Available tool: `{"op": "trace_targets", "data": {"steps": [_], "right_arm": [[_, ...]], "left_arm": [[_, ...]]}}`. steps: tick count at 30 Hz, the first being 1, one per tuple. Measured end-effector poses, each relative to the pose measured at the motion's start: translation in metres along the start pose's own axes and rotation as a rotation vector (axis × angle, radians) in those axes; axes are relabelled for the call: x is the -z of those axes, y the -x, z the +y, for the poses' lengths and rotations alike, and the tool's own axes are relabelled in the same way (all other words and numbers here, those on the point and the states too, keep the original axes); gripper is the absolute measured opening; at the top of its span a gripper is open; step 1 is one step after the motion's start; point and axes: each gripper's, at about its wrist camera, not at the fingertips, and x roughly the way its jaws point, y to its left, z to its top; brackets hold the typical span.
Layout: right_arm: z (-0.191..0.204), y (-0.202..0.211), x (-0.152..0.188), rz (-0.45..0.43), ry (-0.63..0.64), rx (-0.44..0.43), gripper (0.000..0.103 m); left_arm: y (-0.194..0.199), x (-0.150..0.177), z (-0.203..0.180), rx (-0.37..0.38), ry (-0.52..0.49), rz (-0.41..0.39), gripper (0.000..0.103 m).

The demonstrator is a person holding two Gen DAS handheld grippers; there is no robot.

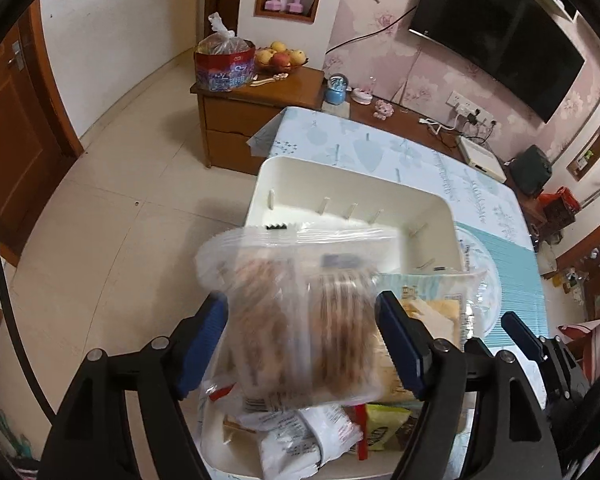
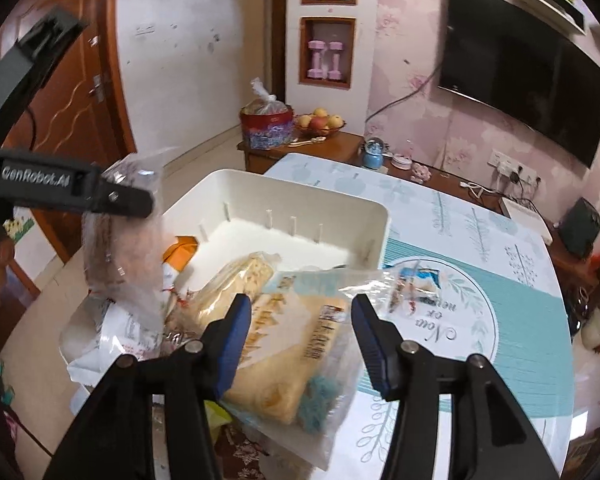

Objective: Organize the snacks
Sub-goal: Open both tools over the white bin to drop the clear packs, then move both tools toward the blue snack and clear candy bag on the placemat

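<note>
Left wrist view looked down over a white plastic bin (image 1: 428, 208) on a table with a pale patterned cloth (image 1: 380, 148). The left gripper (image 1: 300, 332) had a clear bag of brown biscuits (image 1: 300, 312) between its blue pads; the bag was blurred, the left pad lay against the bag's side, and the right pad stood at its edge, so I could not tell whether the pads pressed on it. Below the bag, at the near end of the bin, lay a white wrapped packet (image 1: 300, 440) and a yellow packet (image 1: 384, 424). Farther back stood a wooden cabinet (image 1: 252, 116) with a bowl of fruit (image 1: 280, 58) and a red box topped by a plastic bag (image 1: 224, 66), and a dark television (image 1: 500, 36) hung on the pink wall. From the right wrist view, the right gripper (image 2: 300, 340) stood open over a clear packet of pale yellow cakes (image 2: 284, 360), which rested across the near corner of the bin (image 2: 340, 196); the left pad was against the packet, the right pad clear of it. The biscuit bag (image 2: 124, 248) hung at the left of that view, under the other gripper (image 2: 128, 200), above the bin's left side. Far end of the bin was bare.
</note>
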Motion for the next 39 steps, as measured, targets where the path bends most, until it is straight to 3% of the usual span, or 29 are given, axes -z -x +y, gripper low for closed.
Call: {"op": "trace_targets", "data": {"steps": [2,11,23,25,29,34,39], "right_arm": [[-0.008,0.002,0.000,-0.001,-0.021,0.001,0.053],[-0.050,0.020,0.009,-0.019,-0.108,0.039,0.053],[-0.104,0.036,0.034,-0.025,-0.201,0.074,0.055],[-0.115,0.035,0.039,-0.026,-0.223,0.075,0.062],[-0.133,0.030,0.050,-0.031,-0.250,0.061,0.063],[-0.157,0.018,0.058,-0.037,-0.235,0.014,0.063],[-0.181,0.011,0.049,-0.101,-0.072,0.030,0.063]], "left_arm": [[0.007,0.001,-0.004,0.020,0.003,-0.014,0.083],[0.032,0.014,-0.057,0.041,-0.114,-0.043,0.083],[0.028,0.038,-0.144,0.086,-0.283,-0.028,0.084],[0.025,0.039,-0.154,0.089,-0.306,-0.028,0.083],[0.016,0.041,-0.171,0.089,-0.362,-0.021,0.084],[0.004,0.037,-0.188,0.070,-0.463,-0.035,0.083],[-0.013,0.027,-0.213,0.072,-0.594,-0.032,0.083]]}}
